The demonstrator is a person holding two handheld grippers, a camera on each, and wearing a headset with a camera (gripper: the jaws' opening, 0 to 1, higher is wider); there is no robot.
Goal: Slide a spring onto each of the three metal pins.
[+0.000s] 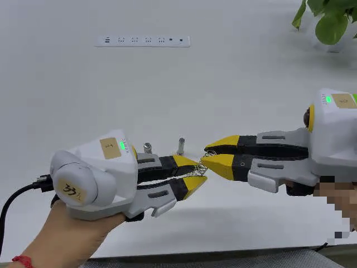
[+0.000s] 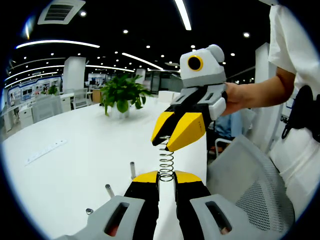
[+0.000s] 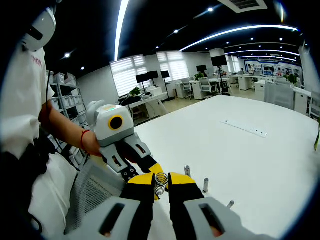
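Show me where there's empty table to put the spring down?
Bare table lies between the power strip and the pins, and on the right below the plant. It is crowded by the pins, where the left gripper and right gripper meet on the spring.

On the 1 white table (image 1: 251,84) there are 3 metal pins (image 3: 187,171) (image 3: 205,185) (image 3: 230,204), 1 power strip (image 1: 142,41) and 1 potted plant (image 1: 329,17). There is 1 spring (image 2: 166,165). The grippers number 2: 1 left gripper (image 1: 201,171) and 1 right gripper (image 1: 204,154).
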